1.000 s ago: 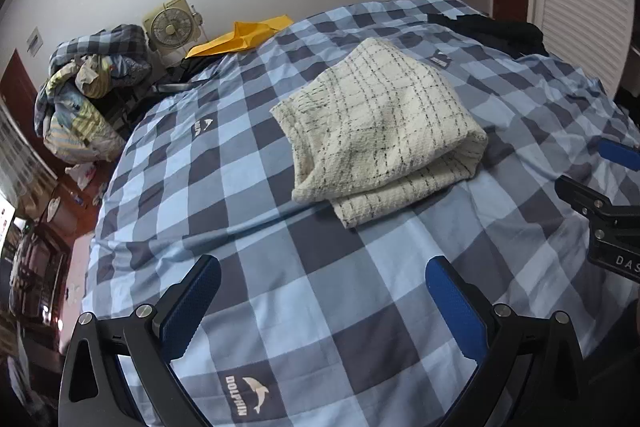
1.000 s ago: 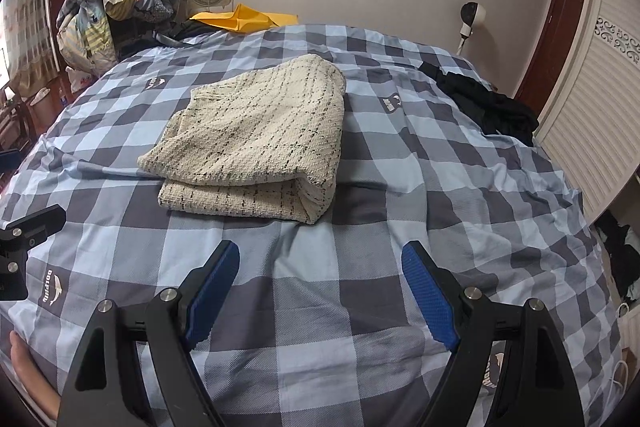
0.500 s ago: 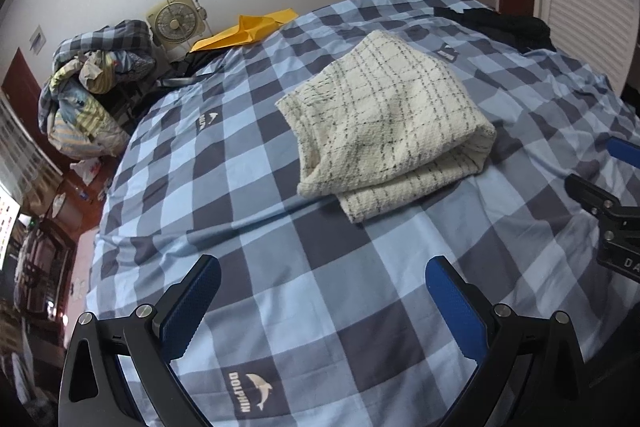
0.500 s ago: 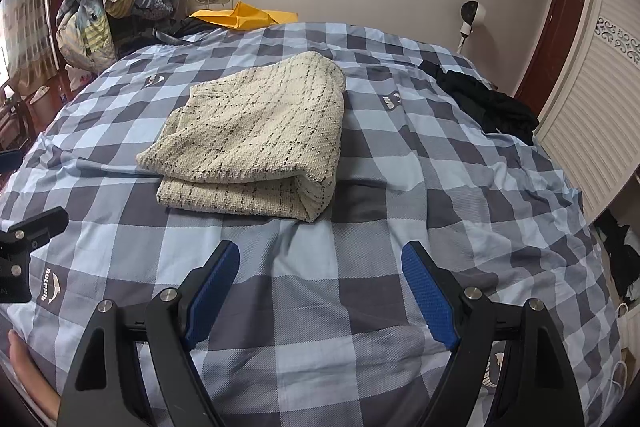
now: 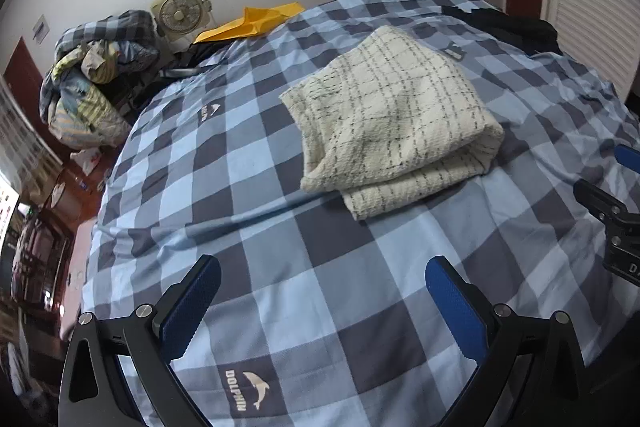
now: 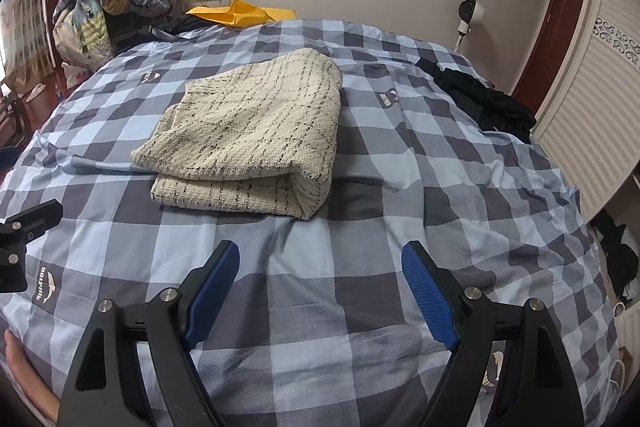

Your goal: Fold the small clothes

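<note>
- Cream knit garment [image 5: 394, 115] with thin dark check lines, folded into a thick, layered bundle, lying mid-bed on the blue checked cover [image 5: 280, 247].
- Left gripper [image 5: 322, 285] spread wide, empty, near the bundle.
- Right gripper [image 6: 320, 267] likewise wide, empty.
- Only in right view: black clothes [image 6: 486, 105] fully visible.
</note>
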Motion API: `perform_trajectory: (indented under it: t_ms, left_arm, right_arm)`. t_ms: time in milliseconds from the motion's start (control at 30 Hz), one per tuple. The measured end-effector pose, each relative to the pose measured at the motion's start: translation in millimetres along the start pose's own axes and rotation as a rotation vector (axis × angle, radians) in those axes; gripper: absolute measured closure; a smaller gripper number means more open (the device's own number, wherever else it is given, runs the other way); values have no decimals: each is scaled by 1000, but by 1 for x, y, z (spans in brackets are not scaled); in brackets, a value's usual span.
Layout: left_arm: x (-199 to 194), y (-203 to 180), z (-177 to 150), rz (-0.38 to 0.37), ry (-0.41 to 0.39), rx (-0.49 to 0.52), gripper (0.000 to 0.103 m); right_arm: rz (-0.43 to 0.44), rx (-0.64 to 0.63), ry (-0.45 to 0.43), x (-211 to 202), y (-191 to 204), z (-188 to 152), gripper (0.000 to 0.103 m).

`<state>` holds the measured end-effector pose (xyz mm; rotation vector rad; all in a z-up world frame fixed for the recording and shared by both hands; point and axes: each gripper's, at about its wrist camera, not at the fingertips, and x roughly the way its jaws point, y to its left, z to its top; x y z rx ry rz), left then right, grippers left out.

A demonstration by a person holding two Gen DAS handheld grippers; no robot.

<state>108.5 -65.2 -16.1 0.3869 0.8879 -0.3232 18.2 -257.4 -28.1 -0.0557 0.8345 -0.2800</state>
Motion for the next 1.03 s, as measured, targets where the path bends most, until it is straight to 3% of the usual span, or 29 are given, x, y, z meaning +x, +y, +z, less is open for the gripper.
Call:
perform_trajectory:
  t_ms: [867,1033]
  left_arm:
    - [4,-1,-1,61,-8,29,0]
    - [0,3,-1,165,-42,17,0]
  right_arm:
    - [-8,-10,6,0,5,-1,22]
    - [-10,-13,7,-1,5,0,22]
